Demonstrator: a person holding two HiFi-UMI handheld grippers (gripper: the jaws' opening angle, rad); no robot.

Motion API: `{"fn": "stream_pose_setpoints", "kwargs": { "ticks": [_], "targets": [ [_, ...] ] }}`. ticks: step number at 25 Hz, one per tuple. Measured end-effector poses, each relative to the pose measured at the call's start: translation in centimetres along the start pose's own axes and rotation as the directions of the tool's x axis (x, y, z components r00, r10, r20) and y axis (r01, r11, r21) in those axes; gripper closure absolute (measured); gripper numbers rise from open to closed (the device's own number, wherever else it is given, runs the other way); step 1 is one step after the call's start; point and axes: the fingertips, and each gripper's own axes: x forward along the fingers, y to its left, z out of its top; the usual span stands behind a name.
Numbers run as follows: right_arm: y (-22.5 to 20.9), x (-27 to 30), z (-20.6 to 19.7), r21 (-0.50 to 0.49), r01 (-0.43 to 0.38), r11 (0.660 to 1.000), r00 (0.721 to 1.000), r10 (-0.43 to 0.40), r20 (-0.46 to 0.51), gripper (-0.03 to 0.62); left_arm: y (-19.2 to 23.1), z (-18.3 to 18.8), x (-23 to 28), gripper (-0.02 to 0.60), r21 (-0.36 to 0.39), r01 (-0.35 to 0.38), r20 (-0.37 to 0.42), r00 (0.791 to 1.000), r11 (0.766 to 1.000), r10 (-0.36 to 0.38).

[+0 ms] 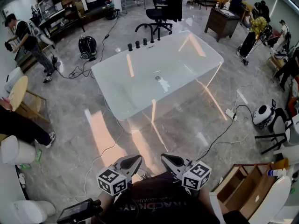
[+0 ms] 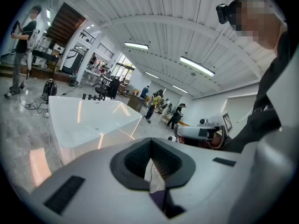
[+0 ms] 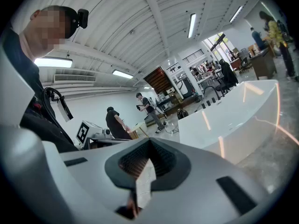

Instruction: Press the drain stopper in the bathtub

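Observation:
A white freestanding bathtub (image 1: pixel 140 85) stands in the middle of the floor in the head view, with the small round metal drain stopper (image 1: pixel 158 78) in its bottom. My left gripper (image 1: pixel 133 161) and right gripper (image 1: pixel 168 160) are held close to my body at the frame's lower edge, well short of the tub, both shut and holding nothing. The left gripper view looks past the left gripper (image 2: pixel 150 146) to the tub (image 2: pixel 88 120) and the stopper (image 2: pixel 97 129) far ahead. Beyond the right gripper (image 3: pixel 149 146), the tub's side (image 3: pixel 233 120) shows at the right.
Black tap knobs (image 1: pixel 140 44) line the tub's far rim. A black vacuum (image 1: pixel 87 47) and an office chair (image 1: pixel 156 15) stand behind it. Cables (image 1: pixel 219 134) and a white round appliance (image 1: pixel 263 115) lie on the floor to the right, near a wooden crate (image 1: pixel 243 181). People stand around the room.

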Motion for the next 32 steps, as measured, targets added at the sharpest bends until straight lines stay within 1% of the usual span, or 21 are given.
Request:
{"fn": "stream_pose_setpoints", "kwargs": {
  "ticks": [13, 18, 24, 28, 32],
  "targets": [
    [-0.4, 0.1, -0.2, -0.002, 0.001, 1.0, 1.0, -0.001, -0.001, 0.579, 0.1, -0.2, 0.6, 0.574, 0.003, 0.006, -0.006, 1.0, 1.0, -0.006],
    [-0.1, 0.0, 0.3, 0.013, -0.029, 0.999, 0.999, 0.029, 0.026, 0.577, 0.0, -0.3, 0.7, 0.574, 0.001, 0.008, -0.011, 1.0, 1.0, -0.008],
    [0.1, 0.1, -0.1, 0.017, -0.04, 0.999, 0.999, 0.04, 0.013, 0.577, -0.4, -0.6, 0.9, 0.574, 0.023, 0.014, -0.032, 0.999, 1.0, -0.014],
    [0.4, 0.0, 0.0, 0.016, -0.056, 0.998, 0.998, 0.055, 0.018, 0.577, -0.9, -0.6, 0.8, 0.574, 0.032, 0.042, -0.031, 0.999, 0.999, -0.041],
    [0.3, -0.3, 0.2, 0.029, -0.066, 0.997, 0.997, 0.064, 0.041, 0.577, -1.9, -0.2, 0.8, 0.574, 0.076, 0.095, -0.023, 0.995, 0.993, -0.094]
  ]
}}
